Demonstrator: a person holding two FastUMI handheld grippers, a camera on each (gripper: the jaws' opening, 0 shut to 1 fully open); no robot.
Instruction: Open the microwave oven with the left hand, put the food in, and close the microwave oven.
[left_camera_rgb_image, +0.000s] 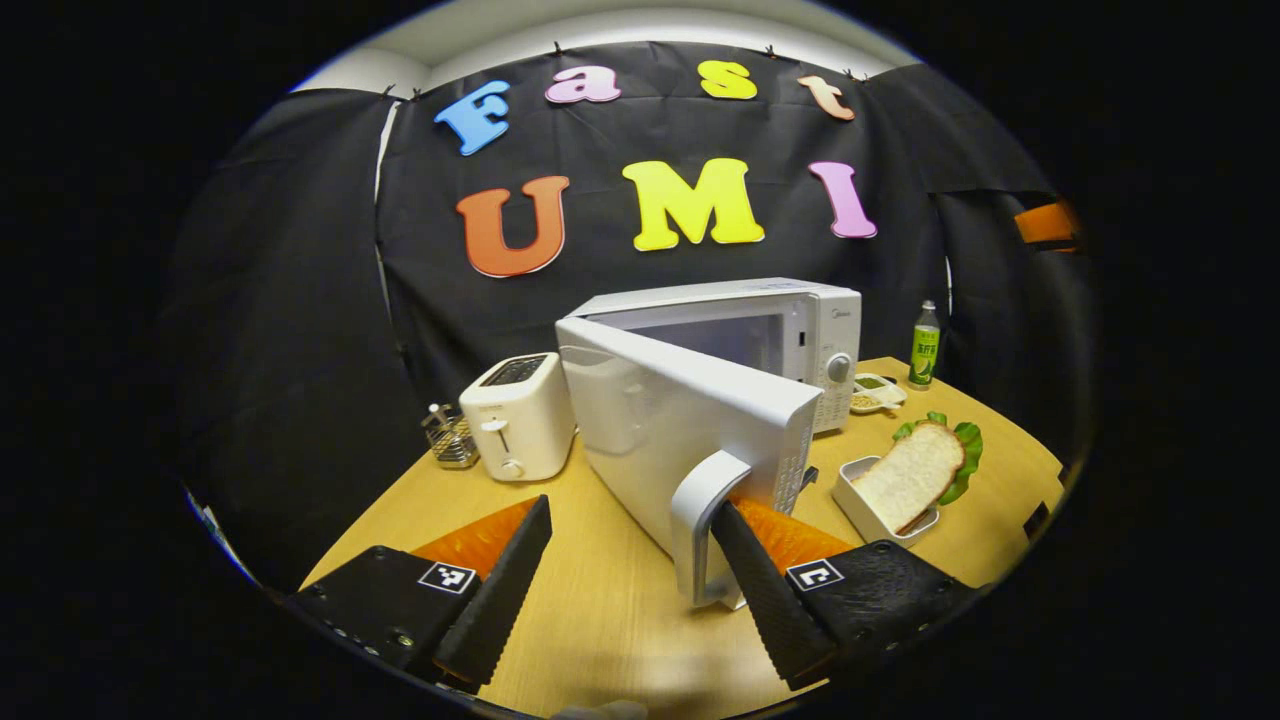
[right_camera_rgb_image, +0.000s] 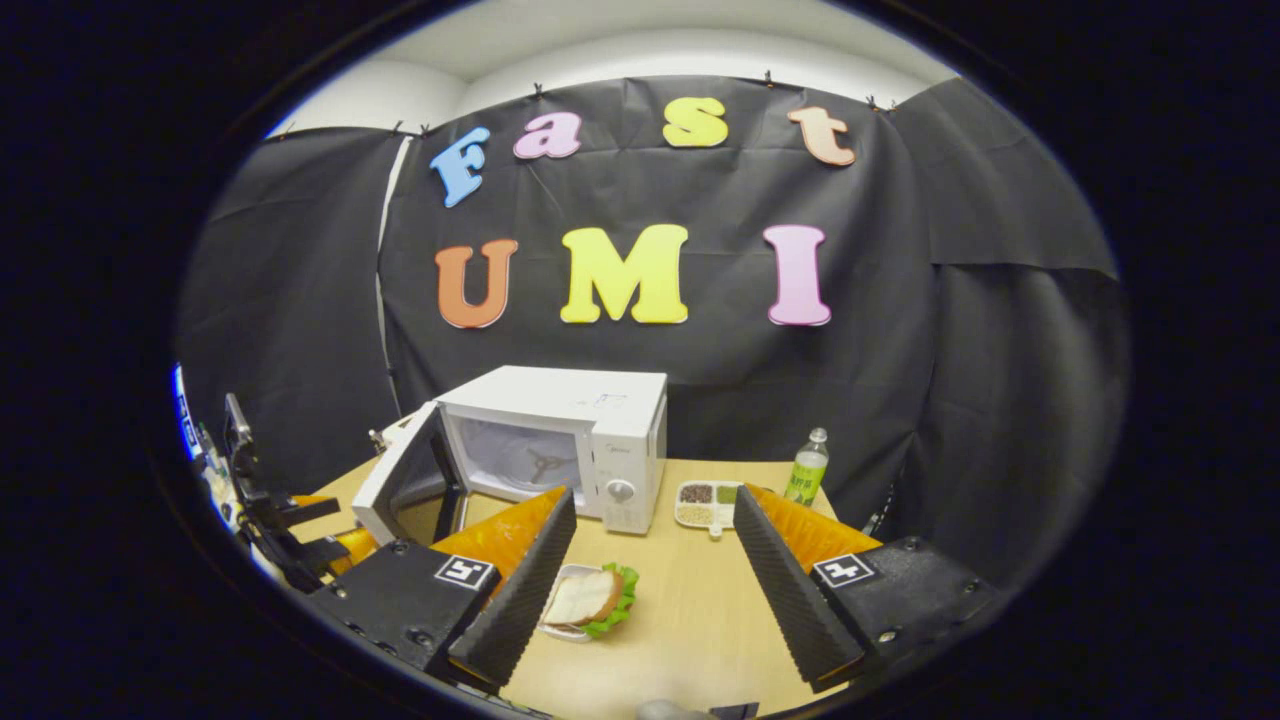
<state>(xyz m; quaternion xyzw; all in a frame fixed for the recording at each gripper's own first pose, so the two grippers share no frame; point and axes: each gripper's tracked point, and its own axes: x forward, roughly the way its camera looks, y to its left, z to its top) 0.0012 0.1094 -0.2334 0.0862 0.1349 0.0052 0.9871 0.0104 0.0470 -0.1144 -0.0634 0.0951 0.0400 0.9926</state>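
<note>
The microwave (left_camera_rgb_image: 790, 335) stood toward the back of the bench (left_camera_rgb_image: 600, 600), its door (left_camera_rgb_image: 680, 430) swung partly open toward the front, hinged on the side nearest the toaster (left_camera_rgb_image: 518, 415). In the right gripper view the open door (right_camera_rgb_image: 400, 485) showed the lit cavity (right_camera_rgb_image: 525, 460) behind it. The door's handle (left_camera_rgb_image: 700, 520) stood upright at the free edge. The left gripper (left_camera_rgb_image: 635, 580) was spread wide; one finger (left_camera_rgb_image: 760, 590) was tucked in behind the handle and touched it, while the other stood well apart over bare bench, so nothing was clamped between them.

The food, a sandwich (left_camera_rgb_image: 915, 475) of bread over green lettuce, lay in a small white tray (left_camera_rgb_image: 860, 500) just beside the door's free edge, toward the bench's right side. In the right gripper view the sandwich (right_camera_rgb_image: 590, 598) sat near the front edge, between the fingers of the right gripper (right_camera_rgb_image: 650, 590), which hung wide open above it and held nothing.

Outward from there, a divided dish (right_camera_rgb_image: 705, 503) lay just beside the microwave, and a green bottle (right_camera_rgb_image: 808, 467) stood near the bench's back right corner. A small wire rack (left_camera_rgb_image: 450, 437) sat just beside the toaster at the left edge.
</note>
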